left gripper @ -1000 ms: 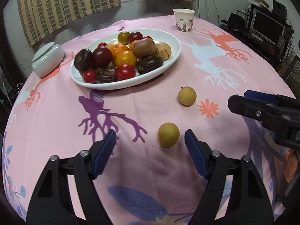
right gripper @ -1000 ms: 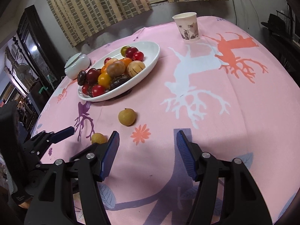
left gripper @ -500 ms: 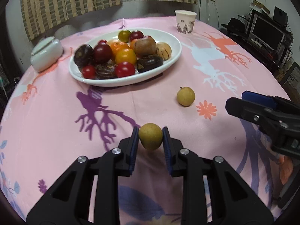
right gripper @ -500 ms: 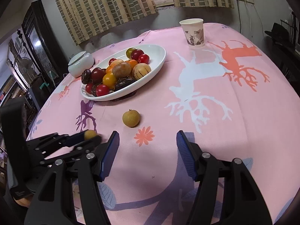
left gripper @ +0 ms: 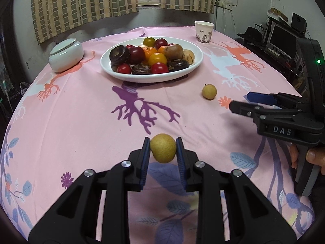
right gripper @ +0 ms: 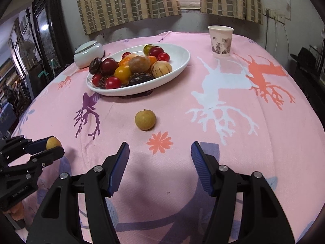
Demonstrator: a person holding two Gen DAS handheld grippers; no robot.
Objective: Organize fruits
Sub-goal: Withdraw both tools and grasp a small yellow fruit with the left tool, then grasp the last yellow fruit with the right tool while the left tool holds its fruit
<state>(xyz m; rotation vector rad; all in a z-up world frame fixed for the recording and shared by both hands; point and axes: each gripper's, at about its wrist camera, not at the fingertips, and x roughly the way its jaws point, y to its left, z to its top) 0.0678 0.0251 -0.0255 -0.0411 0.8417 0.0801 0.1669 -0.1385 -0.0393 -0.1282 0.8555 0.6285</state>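
Left gripper (left gripper: 163, 151): angled down, pads clamped on yellow fruit (left gripper: 163, 151)
Right gripper (right gripper: 160, 162): angled down, half open, empty
Surface: pink tablecloth (right gripper: 223, 142); curtains (right gripper: 126, 2) behind

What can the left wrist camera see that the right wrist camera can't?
Only the left wrist view shows a computer monitor and the fingers holding the right gripper. Only the right wrist view shows a dark cabinet. Both show the white plate of fruit, the paper cup, the loose fruit, and the left gripper clamping a yellow fruit.
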